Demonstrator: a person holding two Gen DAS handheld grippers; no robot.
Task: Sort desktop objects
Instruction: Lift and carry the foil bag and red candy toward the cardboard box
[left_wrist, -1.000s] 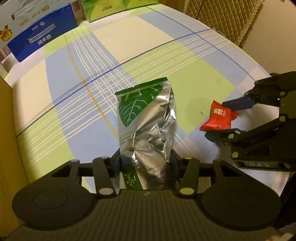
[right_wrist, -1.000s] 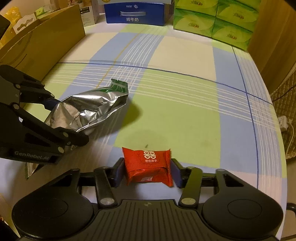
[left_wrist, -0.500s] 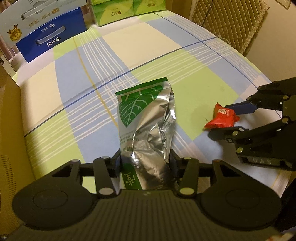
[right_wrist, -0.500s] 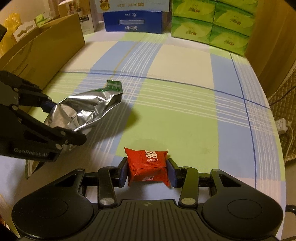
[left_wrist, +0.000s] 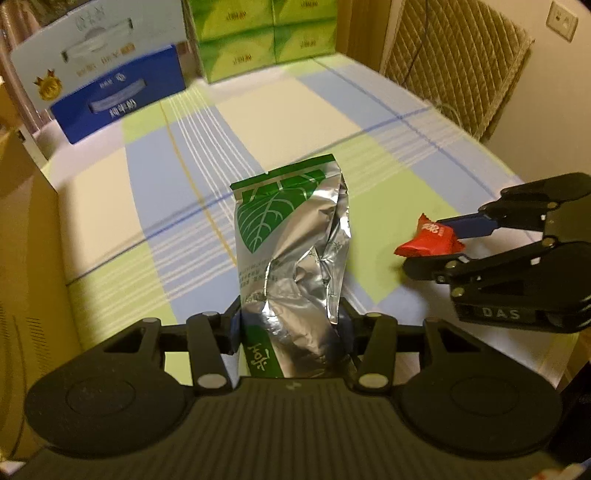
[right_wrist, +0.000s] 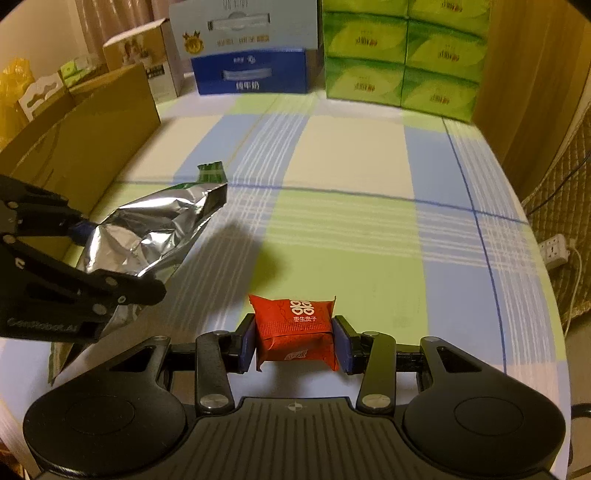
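I had the left gripper (left_wrist: 290, 325) clamped on the silver-green foil pouch (left_wrist: 291, 258) and the right gripper (right_wrist: 295, 341) pinched on the red snack packet (right_wrist: 295, 328), both held above the checked tablecloth (right_wrist: 351, 229). Nothing looked sorted yet. Farther off, the cardboard box (right_wrist: 92, 136) on my left seemed the likely drop point.

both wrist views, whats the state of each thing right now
silver pouch: crumpled, clamped in left gripper, off the table
red packet: sealed, clamped in right gripper
cardboard box: open top
tissue packs: stacked, sealed
blue carton: closed
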